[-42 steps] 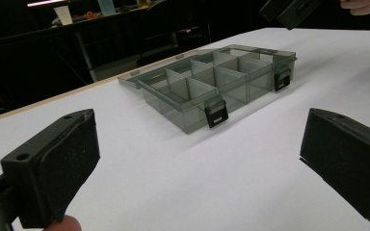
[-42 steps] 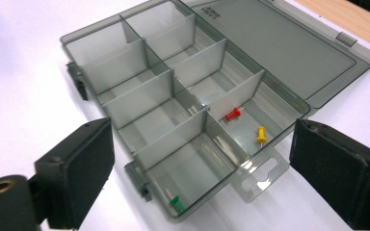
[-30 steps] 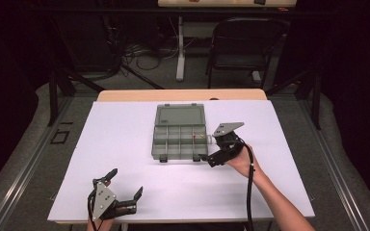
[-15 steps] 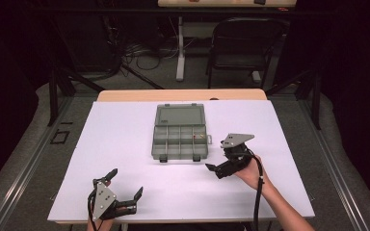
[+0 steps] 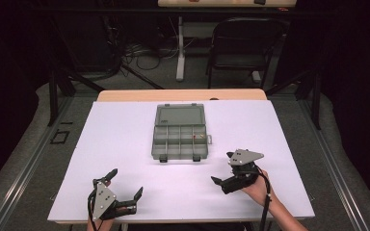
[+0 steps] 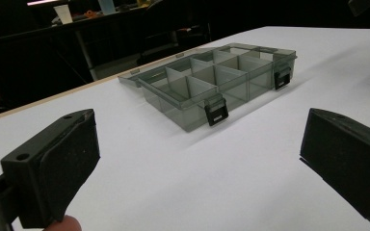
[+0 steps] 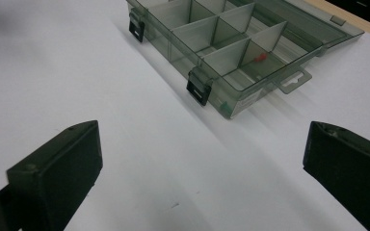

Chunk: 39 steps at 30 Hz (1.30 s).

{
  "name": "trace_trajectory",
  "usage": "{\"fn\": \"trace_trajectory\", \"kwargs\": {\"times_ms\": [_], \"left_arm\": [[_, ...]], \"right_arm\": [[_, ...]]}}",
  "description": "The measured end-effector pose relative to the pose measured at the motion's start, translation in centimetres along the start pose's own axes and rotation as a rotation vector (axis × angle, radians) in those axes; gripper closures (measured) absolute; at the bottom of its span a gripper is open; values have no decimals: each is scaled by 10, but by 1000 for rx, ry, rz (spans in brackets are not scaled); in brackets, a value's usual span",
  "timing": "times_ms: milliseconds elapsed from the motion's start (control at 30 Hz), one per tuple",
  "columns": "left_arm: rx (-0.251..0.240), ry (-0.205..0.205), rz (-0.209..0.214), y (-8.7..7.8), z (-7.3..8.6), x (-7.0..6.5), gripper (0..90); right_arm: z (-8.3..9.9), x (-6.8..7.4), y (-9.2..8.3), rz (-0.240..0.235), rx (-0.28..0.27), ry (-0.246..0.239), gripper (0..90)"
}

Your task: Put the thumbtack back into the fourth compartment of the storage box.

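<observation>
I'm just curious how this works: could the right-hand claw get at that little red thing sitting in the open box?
Probably yes. The right gripper is open, the compartment box has its lid folded back, and bare table lies between them. The small red piece sits between dividers, so wide jaws may fit tightly.

Glossy translucent plastic organizer box [image 5: 179, 134] on a matt white tabletop [image 5: 125, 144]

obstacle: organizer box [image 5: 179, 132] mid-table (lid open) | table [image 5: 125, 144] bare L/R & near side

One organizer box [image 5: 179, 132], two hand-held grippers [image 5: 124, 185]
</observation>
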State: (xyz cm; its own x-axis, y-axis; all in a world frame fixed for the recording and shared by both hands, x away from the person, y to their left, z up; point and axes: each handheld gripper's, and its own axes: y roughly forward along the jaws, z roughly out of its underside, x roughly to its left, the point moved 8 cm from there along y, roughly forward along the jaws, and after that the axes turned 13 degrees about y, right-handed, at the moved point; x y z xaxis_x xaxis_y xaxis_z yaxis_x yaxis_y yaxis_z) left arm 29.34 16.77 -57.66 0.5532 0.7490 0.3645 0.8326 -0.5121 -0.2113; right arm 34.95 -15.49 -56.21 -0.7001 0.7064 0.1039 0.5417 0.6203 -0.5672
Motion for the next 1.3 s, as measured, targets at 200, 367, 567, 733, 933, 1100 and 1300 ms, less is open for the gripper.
{"fn": "trace_trajectory", "kwargs": {"times_ms": [200, 367, 567, 733, 933, 1100, 1300], "left_arm": [[1, 0, 1, 0, 0, 0, 0], [3, 4, 3, 0, 1, 0, 0], [4, 3, 7, 0, 1, -1, 0], [6, -1, 16, 0, 1, -2, 0], [1, 3, 35, 1, 1, -4, 0], [1, 3, 47, 2, 1, -5, 0], [-2, 4, 51, 2, 1, -6, 0]], "right_arm": [[12, 1, -8, 10, -43, 3, 0], [21, 3, -17, 19, -97, 2, 0], [31, 3, -28, 36, -163, -13, 0], [39, 5, -37, 37, -211, -28, 0], [47, 8, -51, -5, -274, -46, 0], [43, 12, -58, -32, -327, -65, 0], [42, 11, -58, -30, -335, -64, 0]]}}
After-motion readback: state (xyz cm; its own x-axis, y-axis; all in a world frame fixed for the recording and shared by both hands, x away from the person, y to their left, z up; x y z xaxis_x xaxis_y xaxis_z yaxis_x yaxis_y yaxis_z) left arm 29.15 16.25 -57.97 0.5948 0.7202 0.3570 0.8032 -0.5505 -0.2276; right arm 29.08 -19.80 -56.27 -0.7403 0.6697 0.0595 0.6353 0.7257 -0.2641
